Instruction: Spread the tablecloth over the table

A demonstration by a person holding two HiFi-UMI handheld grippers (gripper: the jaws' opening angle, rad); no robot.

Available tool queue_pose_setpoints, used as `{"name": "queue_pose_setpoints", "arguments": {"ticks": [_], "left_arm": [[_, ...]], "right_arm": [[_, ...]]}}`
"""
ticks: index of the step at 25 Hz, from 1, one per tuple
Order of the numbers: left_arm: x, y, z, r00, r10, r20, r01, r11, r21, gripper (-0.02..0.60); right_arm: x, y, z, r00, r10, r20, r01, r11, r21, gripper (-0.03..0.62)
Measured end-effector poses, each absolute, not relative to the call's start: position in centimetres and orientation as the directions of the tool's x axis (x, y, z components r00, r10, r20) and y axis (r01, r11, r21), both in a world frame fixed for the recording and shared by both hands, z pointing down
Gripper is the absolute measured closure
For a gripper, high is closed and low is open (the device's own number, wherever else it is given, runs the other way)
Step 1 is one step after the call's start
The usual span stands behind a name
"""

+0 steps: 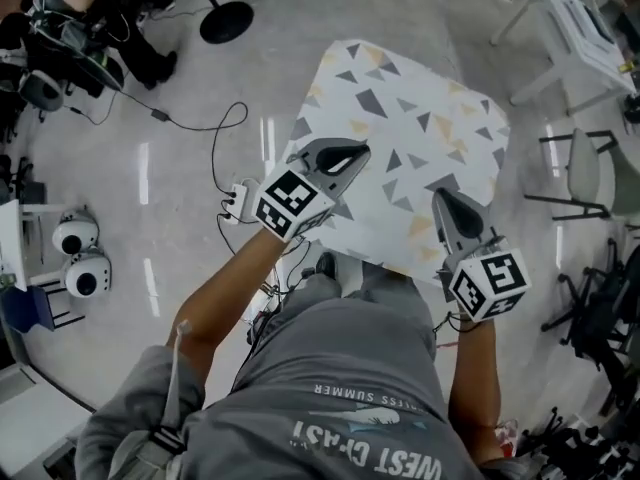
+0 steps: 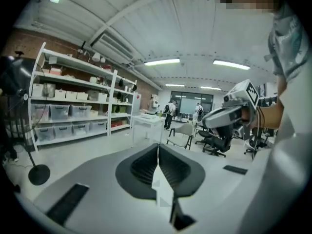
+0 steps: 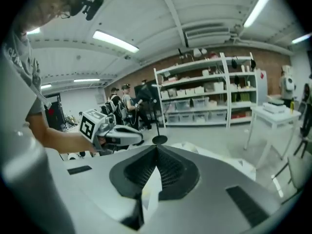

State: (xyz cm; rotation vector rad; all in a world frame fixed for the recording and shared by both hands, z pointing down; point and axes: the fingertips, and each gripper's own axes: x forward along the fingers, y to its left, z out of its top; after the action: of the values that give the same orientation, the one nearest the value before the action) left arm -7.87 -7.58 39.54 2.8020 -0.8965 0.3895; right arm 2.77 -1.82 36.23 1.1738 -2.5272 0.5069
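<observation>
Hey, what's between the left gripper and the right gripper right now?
The tablecloth stretches between the left gripper and the right gripper. That shows in the head view. Each gripper's own view shows its jaws shut on a sliver of the cloth.

I hold both arms out in front of me, elbows bent. My left gripper (image 1: 350, 154) and right gripper (image 1: 441, 198) point forward and slightly down, side by side, each with its jaws closed tight on the tablecloth (image 1: 415, 118) edge.
</observation>
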Motion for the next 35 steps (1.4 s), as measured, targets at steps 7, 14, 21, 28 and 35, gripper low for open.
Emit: {"name": "queue_pose_setpoints", "arguments": {"ticks": [7,14,21,28,35], "left_arm": [[-7.6,-4.3,25.9,0.841,-0.534,0.090,-0.531,-0.845,-0.056,0.581],[-8.2,0.9,17.7,0.875,-0.483,-0.018,-0.474,-0.851,-0.227,0.581],[-10.4,4.8,15.6,0.850,-0.521,-0.074,-0.527,-0.842,-0.116,0.581],[-10.3,6.5,16.8,0.865,-0.500,-0.054,-0.502,-0.856,-0.120,0.581],[-11.0,8.0,16.4,0.868,-0.492,-0.059,-0.496,-0.861,-0.110,0.581]], "right_arm": [[-3.4,-0.3,21.5,-0.660,-0.729,0.184,-0.736,0.676,0.038,0.583],[-6.5,2.8,14.3,-0.665,-0.740,0.095,-0.727,0.672,0.141,0.586],[-7.2,5.1,11.6,-0.662,-0.747,0.055,-0.735,0.662,0.145,0.586],[-7.2,5.9,11.6,-0.644,-0.764,0.039,-0.755,0.642,0.133,0.586],[-7.9,7.0,10.8,-0.639,-0.768,0.044,-0.756,0.638,0.147,0.586]]}}
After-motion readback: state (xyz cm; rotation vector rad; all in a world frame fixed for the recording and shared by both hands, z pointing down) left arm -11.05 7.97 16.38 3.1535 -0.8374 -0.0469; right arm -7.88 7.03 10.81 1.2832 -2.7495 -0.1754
